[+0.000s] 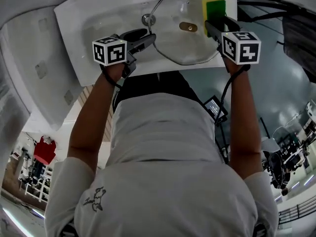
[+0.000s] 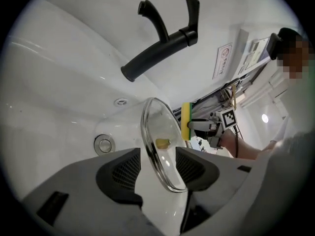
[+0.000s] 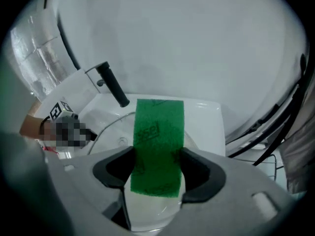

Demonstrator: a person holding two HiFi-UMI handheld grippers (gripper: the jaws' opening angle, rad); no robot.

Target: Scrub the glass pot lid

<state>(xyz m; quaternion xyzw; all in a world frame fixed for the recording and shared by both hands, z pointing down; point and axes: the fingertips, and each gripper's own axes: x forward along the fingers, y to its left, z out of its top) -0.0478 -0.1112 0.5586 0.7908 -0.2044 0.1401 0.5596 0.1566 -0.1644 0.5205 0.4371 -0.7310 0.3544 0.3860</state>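
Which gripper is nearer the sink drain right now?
Left. The left gripper sits just below the drain in the head view, its open jaws straddling the rim of the glass lid. The right gripper, clamping the sponge, is across the lid from it.

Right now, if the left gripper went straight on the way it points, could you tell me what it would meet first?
The glass pot lid: its rim sits between the left gripper's open jaws, so it very likely comes first, with the white sink behind it.
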